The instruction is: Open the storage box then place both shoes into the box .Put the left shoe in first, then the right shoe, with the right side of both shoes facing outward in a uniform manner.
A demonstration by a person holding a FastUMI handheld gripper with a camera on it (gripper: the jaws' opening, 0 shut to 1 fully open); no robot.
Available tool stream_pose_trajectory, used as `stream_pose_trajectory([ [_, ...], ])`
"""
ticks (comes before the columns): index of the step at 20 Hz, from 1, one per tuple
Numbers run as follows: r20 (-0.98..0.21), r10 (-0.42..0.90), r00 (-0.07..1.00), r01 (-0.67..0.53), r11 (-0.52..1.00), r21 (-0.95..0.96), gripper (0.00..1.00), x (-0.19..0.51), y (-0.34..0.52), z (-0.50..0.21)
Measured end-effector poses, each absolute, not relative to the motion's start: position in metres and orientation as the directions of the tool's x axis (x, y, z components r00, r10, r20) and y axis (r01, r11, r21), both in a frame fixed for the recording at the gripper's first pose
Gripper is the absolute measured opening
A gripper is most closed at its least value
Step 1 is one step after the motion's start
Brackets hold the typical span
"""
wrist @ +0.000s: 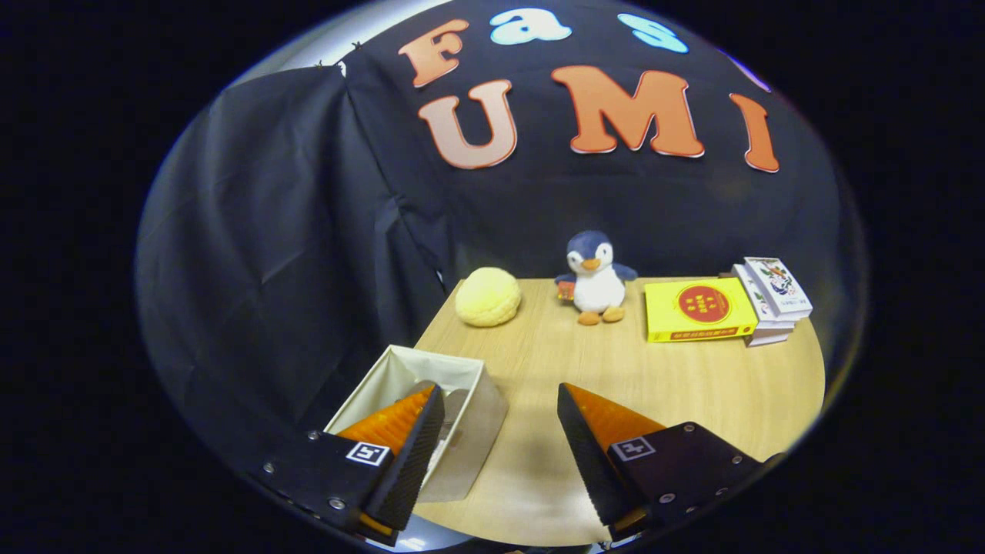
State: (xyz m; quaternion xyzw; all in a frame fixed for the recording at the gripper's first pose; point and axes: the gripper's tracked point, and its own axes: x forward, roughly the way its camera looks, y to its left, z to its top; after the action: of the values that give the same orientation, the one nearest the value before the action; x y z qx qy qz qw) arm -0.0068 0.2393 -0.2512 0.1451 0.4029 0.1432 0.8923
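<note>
A pale fabric storage box (471, 431) stands open-topped at the near left corner of the wooden table (662, 385). My gripper (500, 389) hovers above the table, open, with nothing between its fingers. Its left finger (412, 442) hangs over the box's opening and hides much of the inside. A grey shape (455, 402) shows inside the box beside that finger; I cannot tell what it is. The right finger (589, 442) is over bare tabletop just right of the box.
Along the table's far edge sit a round yellow plush bun (488, 296), a penguin soft toy (594, 278), a yellow book (696, 309) and a small stack of white books (769, 302). The black cloth wall closes in behind and on the left.
</note>
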Motion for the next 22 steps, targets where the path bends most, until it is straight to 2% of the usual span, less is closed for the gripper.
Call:
stream_pose_trajectory([
  [3, -0.618, 0.327, 0.715, -0.118, 0.928, 0.354, 0.93, -0.001, 0.186, -0.229],
  [10, -0.412, 0.17, 0.895, -0.077, 0.97, 0.232, 0.96, 0.017, 0.056, -0.172],
  [15, -0.29, 0.081, 0.953, -0.043, 0.99, 0.136, 0.98, 0.013, -0.003, -0.138],
  [22, -0.185, 0.046, 0.982, -0.027, 0.994, 0.104, 0.98, 0.003, -0.039, -0.104],
])
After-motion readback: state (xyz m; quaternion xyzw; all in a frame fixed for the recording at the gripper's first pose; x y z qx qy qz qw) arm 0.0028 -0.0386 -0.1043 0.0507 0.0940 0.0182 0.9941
